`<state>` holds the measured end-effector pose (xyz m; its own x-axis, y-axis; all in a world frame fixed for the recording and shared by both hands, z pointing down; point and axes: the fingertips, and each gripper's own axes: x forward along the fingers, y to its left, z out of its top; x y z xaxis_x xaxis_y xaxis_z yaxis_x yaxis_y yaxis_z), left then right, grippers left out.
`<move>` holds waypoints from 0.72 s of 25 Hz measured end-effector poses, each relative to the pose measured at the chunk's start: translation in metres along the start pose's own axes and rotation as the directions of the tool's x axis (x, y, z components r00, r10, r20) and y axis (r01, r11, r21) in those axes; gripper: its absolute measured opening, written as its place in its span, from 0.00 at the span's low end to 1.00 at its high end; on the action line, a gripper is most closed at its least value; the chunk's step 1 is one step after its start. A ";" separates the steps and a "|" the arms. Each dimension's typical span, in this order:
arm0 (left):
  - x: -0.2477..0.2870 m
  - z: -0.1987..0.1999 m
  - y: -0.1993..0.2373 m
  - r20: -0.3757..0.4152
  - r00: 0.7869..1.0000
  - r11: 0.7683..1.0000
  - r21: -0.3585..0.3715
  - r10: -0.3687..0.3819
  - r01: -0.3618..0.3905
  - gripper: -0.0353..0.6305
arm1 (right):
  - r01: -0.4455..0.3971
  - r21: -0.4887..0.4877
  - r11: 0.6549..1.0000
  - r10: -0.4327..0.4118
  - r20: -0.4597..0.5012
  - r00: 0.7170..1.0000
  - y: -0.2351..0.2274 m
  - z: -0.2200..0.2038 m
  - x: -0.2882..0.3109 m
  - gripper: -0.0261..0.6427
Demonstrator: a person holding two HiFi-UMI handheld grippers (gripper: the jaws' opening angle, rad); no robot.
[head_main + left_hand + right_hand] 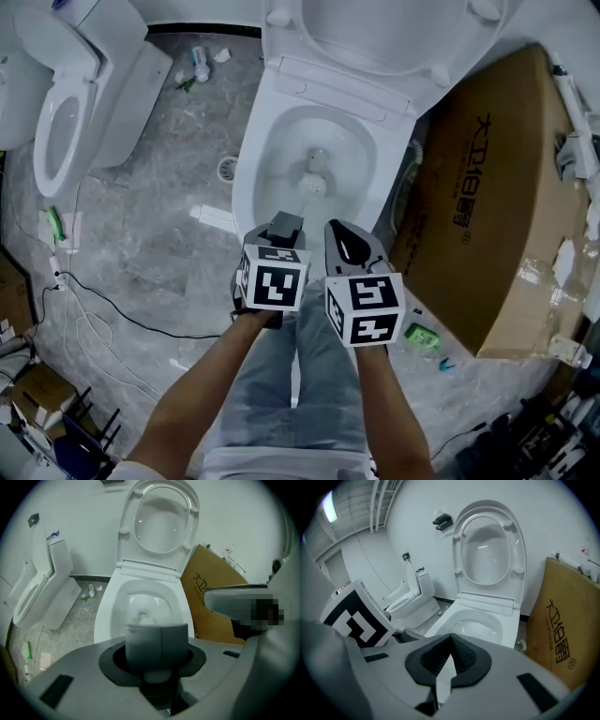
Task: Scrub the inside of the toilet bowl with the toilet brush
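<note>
- Left tongs point(161, 634) appear clamped on the brush point(143, 618) by its handle; right tongs point(450, 638) are pressed together, empty.
- The brush is judged light, stiff, slippery when wet; a mid-handle hold is advised.

The left gripper point(284, 225) and the right gripper point(349, 240) have matte grey shells with black recesses round the jaws. Each bears a white cube point(272, 279) printed with black square markers (bold, blocky). The person wears pale blue jeans point(300, 375) and a white top point(246, 463).
</note>
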<state>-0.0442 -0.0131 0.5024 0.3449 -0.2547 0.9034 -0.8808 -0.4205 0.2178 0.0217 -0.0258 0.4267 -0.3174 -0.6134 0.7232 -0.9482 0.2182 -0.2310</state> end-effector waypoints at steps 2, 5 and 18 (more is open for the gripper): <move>-0.016 0.007 -0.003 0.015 1.000 1.000 -0.001 -0.001 0.001 0.29 | 0.006 0.002 1.000 -0.006 0.009 1.000 0.004 0.008 -0.011 0.04; -0.044 0.019 -0.011 0.043 0.999 1.000 -0.007 -0.008 0.008 0.29 | 0.011 0.002 1.000 -0.011 0.024 1.000 0.010 0.022 -0.030 0.04; -0.194 0.075 -0.041 0.247 0.969 1.000 0.006 -0.002 0.001 0.29 | 0.043 -0.029 0.999 -0.038 0.155 0.987 0.047 0.109 -0.130 0.04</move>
<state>-0.0504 -0.0116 0.2905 0.4162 -0.4608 0.7839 -0.8785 -0.4262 0.2159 0.0169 -0.0186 0.2515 -0.2795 -0.7318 0.6216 -0.9602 0.2134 -0.1804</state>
